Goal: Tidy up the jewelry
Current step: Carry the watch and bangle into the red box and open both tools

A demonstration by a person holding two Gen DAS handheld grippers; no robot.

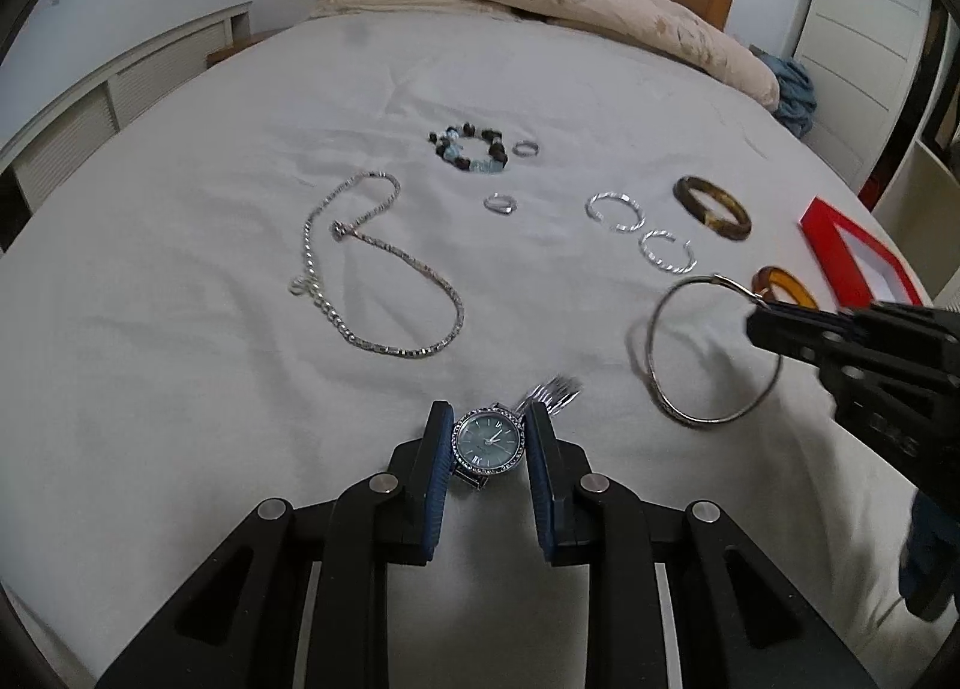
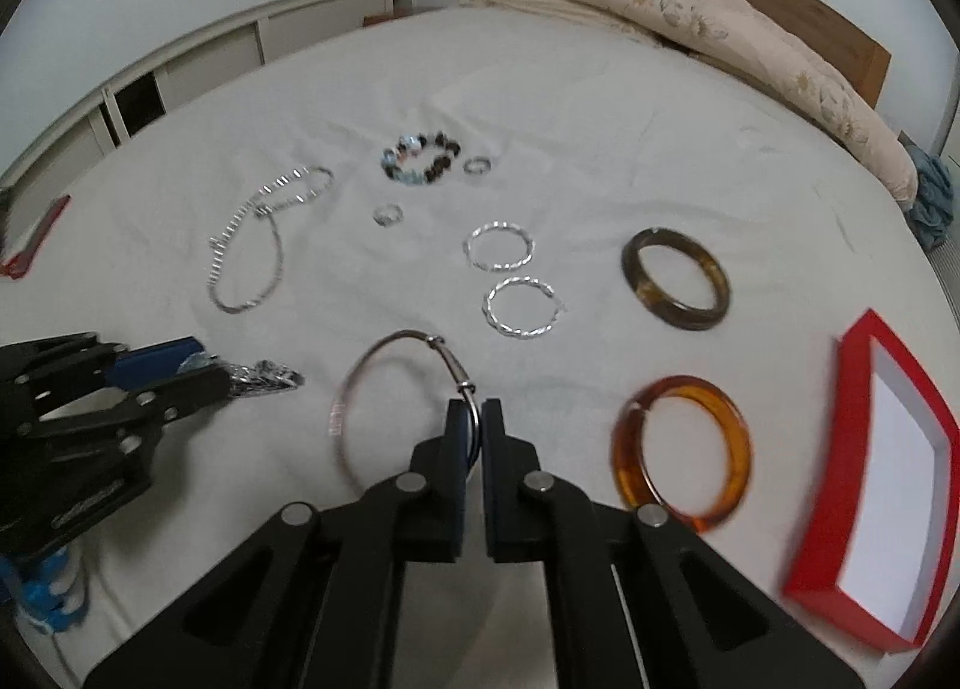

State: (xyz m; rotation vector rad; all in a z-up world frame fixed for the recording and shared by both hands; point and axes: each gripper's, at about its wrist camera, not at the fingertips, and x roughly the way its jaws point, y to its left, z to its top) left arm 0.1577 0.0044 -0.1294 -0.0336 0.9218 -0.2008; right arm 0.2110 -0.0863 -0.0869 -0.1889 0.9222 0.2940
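While most jewelry lies loose on the bed [image 1: 180, 389], left gripper [image 1: 487, 443] clamps the watch [image 1: 489, 440], right gripper [image 2: 474, 419] the bangle [image 2: 384, 389]; red box [image 2: 864, 485] empty.

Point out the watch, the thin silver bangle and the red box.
watch [image 1: 487, 440]: left wrist view, on the dial face.
thin silver bangle [image 2: 384, 342]: right wrist view, on the far arc of the hoop.
red box [image 2: 852, 425]: right wrist view, on the near left wall.

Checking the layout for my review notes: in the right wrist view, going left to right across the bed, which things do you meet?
Left gripper → silver chain necklace → thin silver bangle held by right gripper → dark brown bangle → red box.
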